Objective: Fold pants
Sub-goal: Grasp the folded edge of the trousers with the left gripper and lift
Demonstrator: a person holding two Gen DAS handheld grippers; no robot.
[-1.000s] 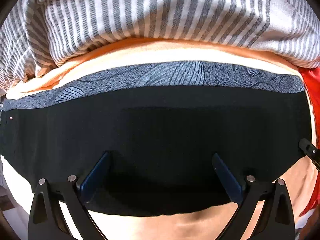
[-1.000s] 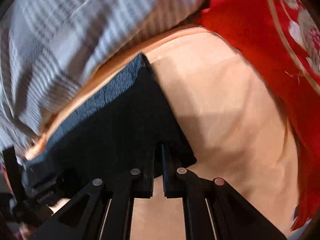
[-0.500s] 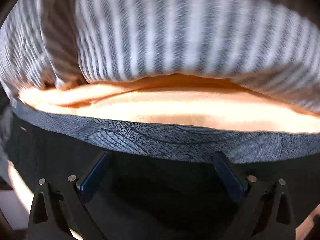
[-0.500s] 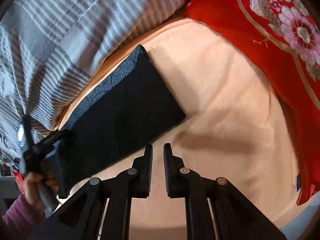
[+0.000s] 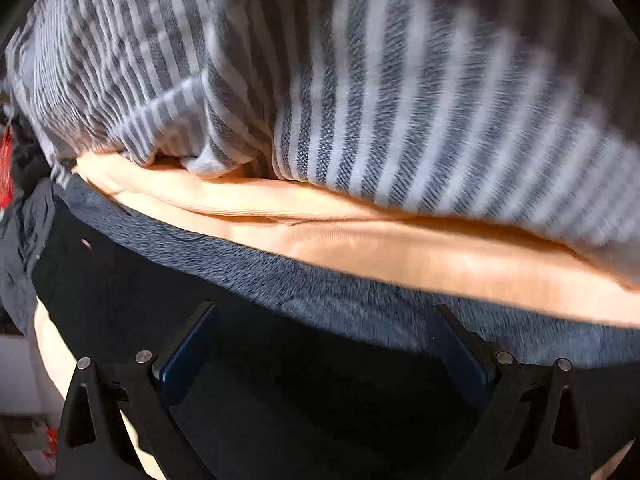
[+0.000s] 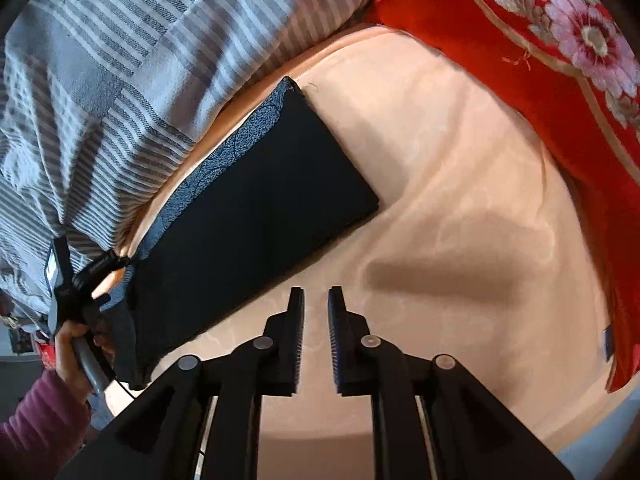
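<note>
1. The black pants lie flat on the peach bedsheet as a long folded rectangle, ahead and to the left of the right gripper's jaws, with a grey patterned band along the far long edge.
2. The right gripper has its jaws opening with a narrow gap and nothing between them; bare sheet lies under the tips, and the pants edge sits just to the left of them.
3. The left gripper has its jaws spread wide and nothing pinched; black cloth fills the space between and below them, with the grey band just beyond the tips. This view is blurred.
4. In the right wrist view, a hand in a purple sleeve holds the left gripper at the far-left end of the pants.
5. Handling, judged: the fabric looks light, soft and limp, not fragile, and a layered stack probably slides on itself if pinched shallowly.
6. Best hold, judged: pinch the corners of one short end, through all layers, one gripper per corner, keeping the edge taut.
7. The striped grey-white duvet bunches beyond the pants, past the jaws; the red floral cover lies far right. Both are best avoided.
</note>
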